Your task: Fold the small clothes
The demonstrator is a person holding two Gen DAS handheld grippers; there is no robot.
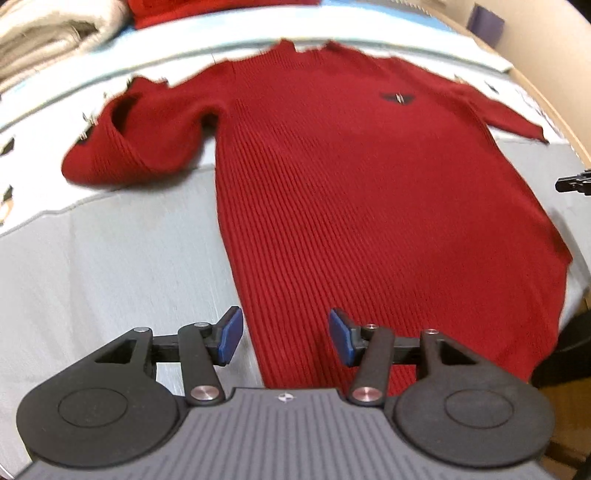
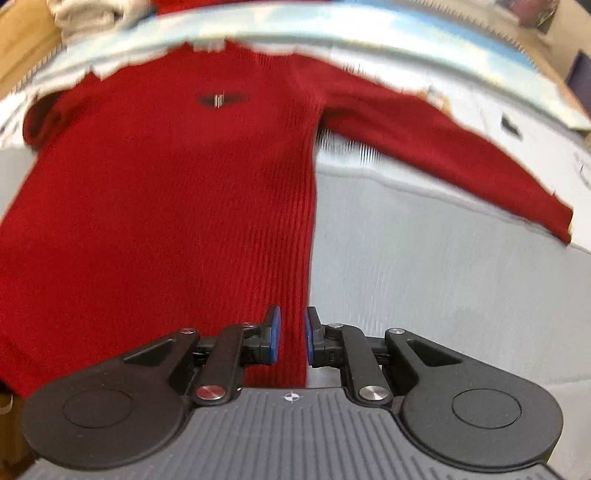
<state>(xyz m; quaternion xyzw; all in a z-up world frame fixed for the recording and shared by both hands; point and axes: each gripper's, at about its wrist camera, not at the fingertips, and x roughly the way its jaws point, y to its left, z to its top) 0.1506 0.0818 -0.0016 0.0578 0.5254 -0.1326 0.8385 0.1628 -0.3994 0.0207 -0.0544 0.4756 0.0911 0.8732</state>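
Below us, a pale grey cloth (image 1: 110,258) covers the surface, with a light blue strip along its far edge and tan walls beyond. Folded cream fabric (image 1: 44,33) sits at the far left corner. Our red sweater (image 1: 369,192) lies flat, chest up, collar away from us, right sleeve stretched out, left sleeve doubled back on itself. We hold both grippers tilted down over the hem. Our left gripper (image 1: 286,334) has its jaws wide, gripping nothing. Our right gripper (image 2: 292,338) shows a narrow gap, jaws apart, nothing pinched. A small dark chest emblem (image 1: 398,98) is too blurred to read.
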